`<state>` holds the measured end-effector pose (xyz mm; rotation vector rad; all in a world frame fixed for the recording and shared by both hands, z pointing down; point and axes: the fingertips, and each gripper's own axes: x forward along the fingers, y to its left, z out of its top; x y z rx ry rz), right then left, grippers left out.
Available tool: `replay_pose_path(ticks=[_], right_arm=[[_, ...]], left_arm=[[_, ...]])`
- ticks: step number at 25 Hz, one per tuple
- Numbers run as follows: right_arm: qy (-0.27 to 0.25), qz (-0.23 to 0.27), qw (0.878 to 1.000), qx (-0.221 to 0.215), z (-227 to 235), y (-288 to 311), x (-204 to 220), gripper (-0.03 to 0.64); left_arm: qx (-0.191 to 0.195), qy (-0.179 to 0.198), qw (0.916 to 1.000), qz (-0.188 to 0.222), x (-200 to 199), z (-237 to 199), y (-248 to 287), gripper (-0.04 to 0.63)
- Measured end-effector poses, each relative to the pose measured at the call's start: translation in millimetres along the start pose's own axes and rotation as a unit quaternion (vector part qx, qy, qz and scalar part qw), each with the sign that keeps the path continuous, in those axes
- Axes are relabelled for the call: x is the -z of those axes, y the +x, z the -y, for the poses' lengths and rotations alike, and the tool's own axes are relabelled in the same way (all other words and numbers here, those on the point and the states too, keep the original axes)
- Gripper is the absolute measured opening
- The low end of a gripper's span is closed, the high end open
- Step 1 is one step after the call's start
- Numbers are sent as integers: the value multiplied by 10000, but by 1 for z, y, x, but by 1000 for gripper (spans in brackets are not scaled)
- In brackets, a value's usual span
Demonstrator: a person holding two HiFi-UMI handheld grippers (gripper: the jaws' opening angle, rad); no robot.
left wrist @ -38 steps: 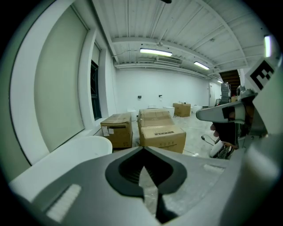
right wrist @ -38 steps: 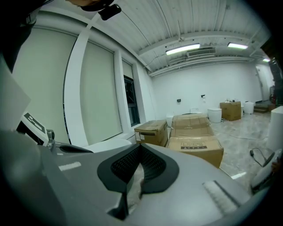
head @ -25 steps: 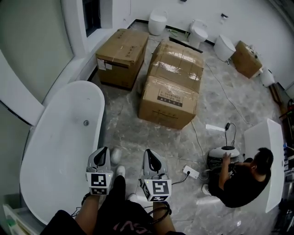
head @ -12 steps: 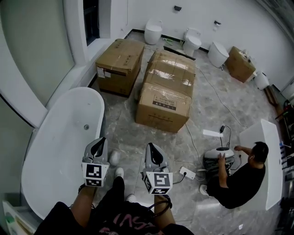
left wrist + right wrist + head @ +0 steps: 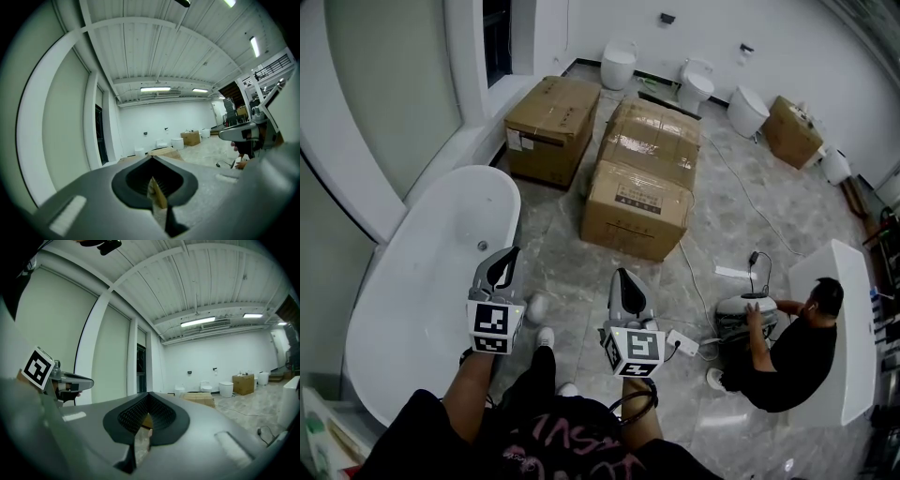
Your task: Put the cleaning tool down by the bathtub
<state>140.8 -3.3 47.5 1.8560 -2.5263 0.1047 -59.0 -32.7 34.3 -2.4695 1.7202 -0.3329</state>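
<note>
Head view: left tool (image 5: 507, 257) and right tool (image 5: 622, 276) both closed, empty, near bathtub (image 5: 412, 300), 3 cardboard boxes (image 5: 636, 211) ahead.

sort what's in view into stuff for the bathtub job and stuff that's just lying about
For the job:
- bathtub
- left gripper, shut, empty
- right gripper, shut, empty
- no cleaning tool can be made out

Lying about:
- cardboard boxes
- toilets along the far wall
- power strip on the floor
- seated person
</note>
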Motion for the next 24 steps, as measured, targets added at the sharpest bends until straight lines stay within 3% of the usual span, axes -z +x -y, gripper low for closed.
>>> replay_pose_path(ticks=[24], right_arm=[[-129,89,9998,-83,-19,-1,1,8]], left_arm=[[-147,144,9996,178,4,-15,-27,0]])
